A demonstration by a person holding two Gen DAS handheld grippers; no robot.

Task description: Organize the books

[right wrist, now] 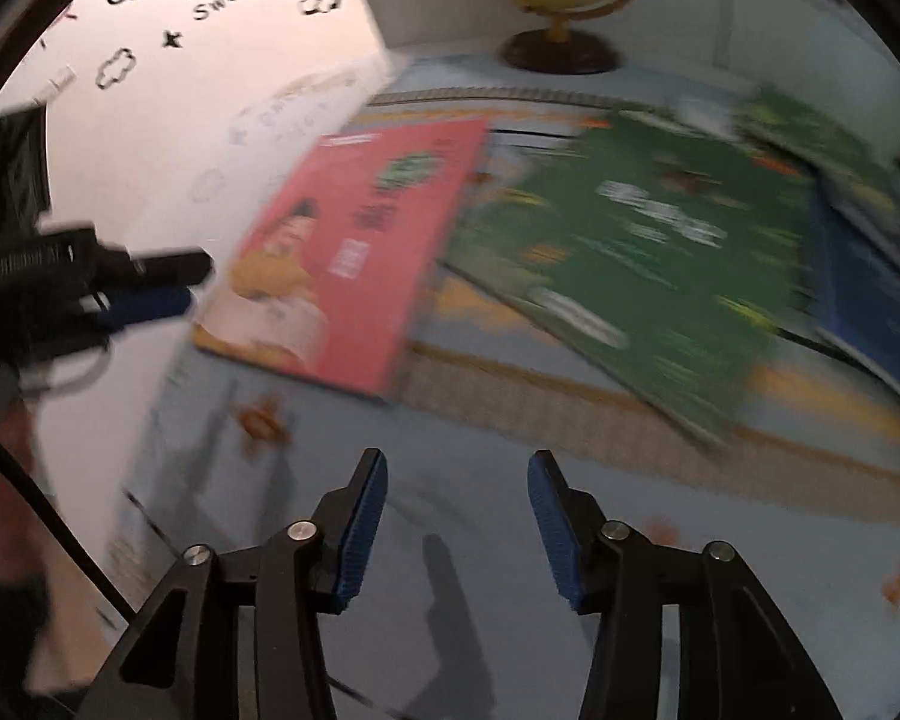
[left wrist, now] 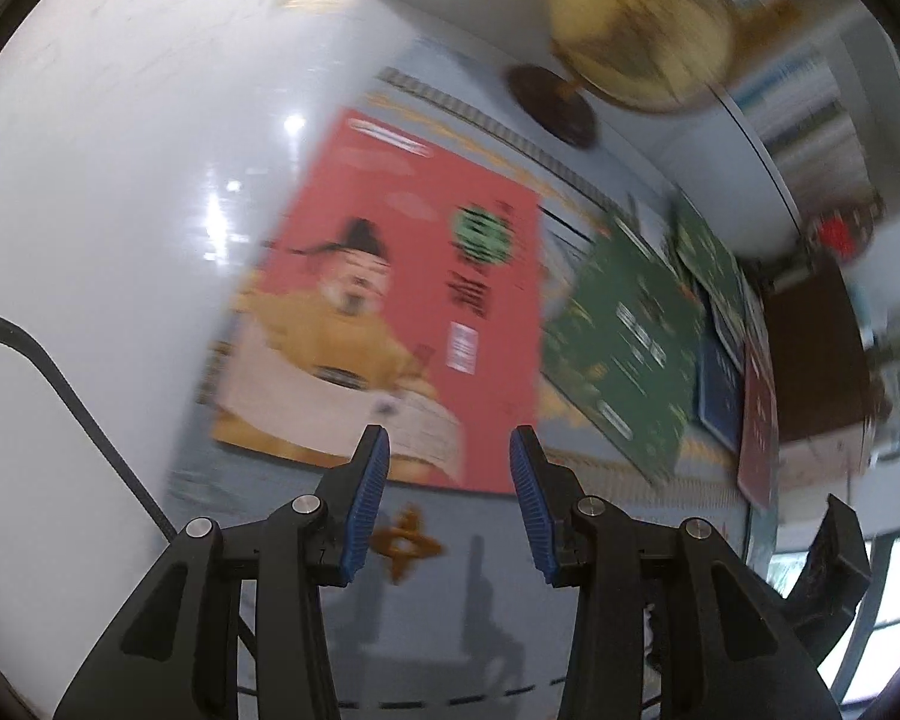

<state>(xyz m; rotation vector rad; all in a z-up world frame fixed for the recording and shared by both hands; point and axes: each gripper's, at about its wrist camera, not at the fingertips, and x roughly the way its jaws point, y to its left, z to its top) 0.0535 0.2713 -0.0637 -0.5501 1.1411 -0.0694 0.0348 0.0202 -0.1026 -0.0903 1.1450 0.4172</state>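
We judge this the approach step: left gripper and right gripper both parted, empty. Flat red picture-cover book lies on pale-blue mat, beside green glossy book. Next: a jaw under its edge.

The portrait-cover book lies flat on the patterned mat, ahead and a little left of the right gripper; the leafy-cover book lies just to its right, overlapping further books beyond; the globe stands behind them all; the left gripper sits off to the left, near the first book's left edge.
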